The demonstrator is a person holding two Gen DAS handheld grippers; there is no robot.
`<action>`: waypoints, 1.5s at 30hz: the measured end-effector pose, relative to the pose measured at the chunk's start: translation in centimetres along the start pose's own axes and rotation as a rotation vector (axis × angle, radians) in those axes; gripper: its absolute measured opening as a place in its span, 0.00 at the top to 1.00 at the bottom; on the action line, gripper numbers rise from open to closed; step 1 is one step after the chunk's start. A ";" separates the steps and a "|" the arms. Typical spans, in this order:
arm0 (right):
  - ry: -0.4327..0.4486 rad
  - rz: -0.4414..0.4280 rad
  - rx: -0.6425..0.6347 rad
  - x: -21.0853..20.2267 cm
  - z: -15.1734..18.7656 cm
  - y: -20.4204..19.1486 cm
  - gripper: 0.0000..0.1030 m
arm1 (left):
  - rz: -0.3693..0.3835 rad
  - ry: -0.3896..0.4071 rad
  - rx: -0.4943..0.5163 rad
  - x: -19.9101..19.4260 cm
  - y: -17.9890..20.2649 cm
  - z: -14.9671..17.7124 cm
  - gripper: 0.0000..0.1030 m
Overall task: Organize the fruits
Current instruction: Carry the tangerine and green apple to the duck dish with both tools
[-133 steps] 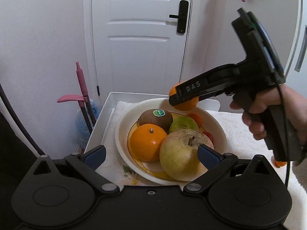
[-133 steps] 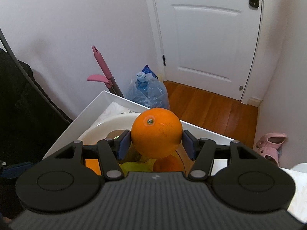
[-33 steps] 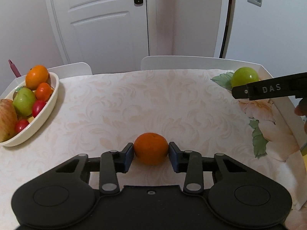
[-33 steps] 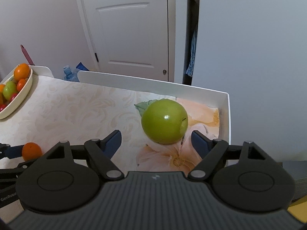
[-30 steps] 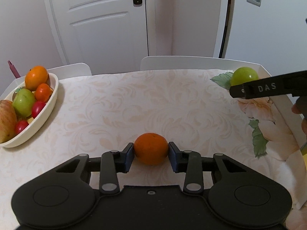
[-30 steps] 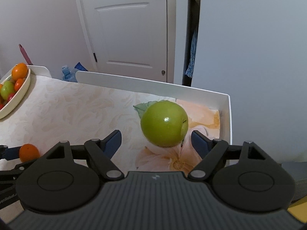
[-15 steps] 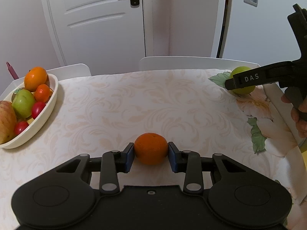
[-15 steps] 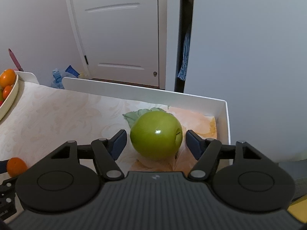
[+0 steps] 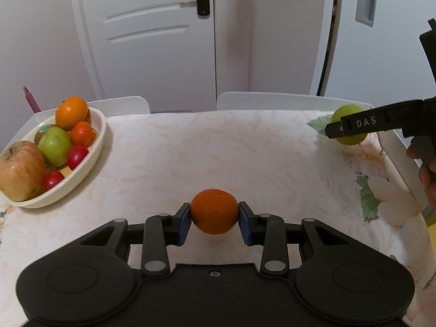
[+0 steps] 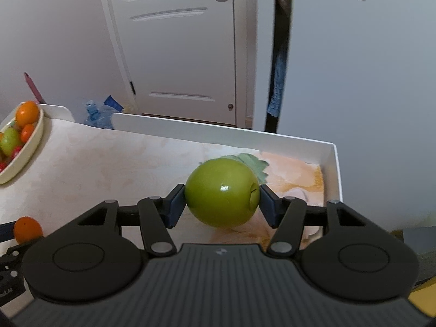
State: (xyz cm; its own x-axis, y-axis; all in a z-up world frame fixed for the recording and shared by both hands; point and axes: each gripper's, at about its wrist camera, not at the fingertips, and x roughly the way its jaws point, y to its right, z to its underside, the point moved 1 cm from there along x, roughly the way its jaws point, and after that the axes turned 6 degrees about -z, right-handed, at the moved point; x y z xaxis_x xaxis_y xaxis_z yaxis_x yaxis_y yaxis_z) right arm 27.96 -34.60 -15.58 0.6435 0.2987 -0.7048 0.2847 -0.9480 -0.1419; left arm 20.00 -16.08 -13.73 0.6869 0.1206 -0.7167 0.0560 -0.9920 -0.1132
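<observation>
I have both tools loaded at this moment. My left gripper (image 9: 214,219) has its blue pads pressed against either side of a small round orange mandarin (image 9: 214,211), squeezing across its widest part so the rounded skin cannot slip forward; it sits low over the middle of the pale floral tablecloth (image 9: 231,147), though I cannot tell whether the fruit is touching the cloth or just clear of it. My right gripper (image 10: 222,200) is clamped on a glossy green apple (image 10: 222,192) near the far right corner of the white-rimmed table (image 10: 333,163), gripped side to side with the stem dimple turned towards the right pad, which I judge gives flat-ish contact on both cheeks.

The cream oval ceramic bowl (image 9: 90,160) stands well apart at the left edge, already piled with a large yellow-red apple (image 9: 20,170), a green apple (image 9: 54,145), oranges and small red fruits. I take these two loose pieces to be the ones left to gather there. The bowl is crowded, so I expect each piece must be set into a gap, not on a slope where it could roll out
</observation>
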 end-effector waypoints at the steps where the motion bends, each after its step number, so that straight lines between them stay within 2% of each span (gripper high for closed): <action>1: 0.002 -0.006 -0.003 -0.2 -0.1 -0.4 0.30 | 0.000 0.005 -0.006 -0.3 -0.2 -0.1 0.61; 13: 0.040 -0.080 -0.041 -3.9 -1.9 -6.5 0.30 | -0.021 0.091 -0.060 -5.2 -4.3 -1.7 0.61; 24: 0.055 -0.137 -0.051 -6.3 -3.9 -14.4 0.30 | -0.042 0.148 -0.092 -8.5 -11.4 -4.1 0.61; 33: 0.054 -0.155 -0.043 -5.6 -5.7 -21.0 0.30 | -0.039 0.165 -0.093 -7.9 -17.7 -6.1 0.61; 45: 0.029 -0.126 -0.008 -1.8 -7.5 -27.0 0.30 | -0.010 0.135 -0.091 -3.7 -24.9 -8.0 0.61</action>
State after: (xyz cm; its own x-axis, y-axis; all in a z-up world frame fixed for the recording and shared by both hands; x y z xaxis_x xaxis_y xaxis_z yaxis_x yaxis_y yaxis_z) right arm 24.46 -8.70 -5.30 0.6222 0.4187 -0.6614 0.3705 -0.9018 -0.2224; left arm 21.87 7.83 -2.79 0.7766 0.1304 -0.6163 0.1244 -0.9908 -0.0528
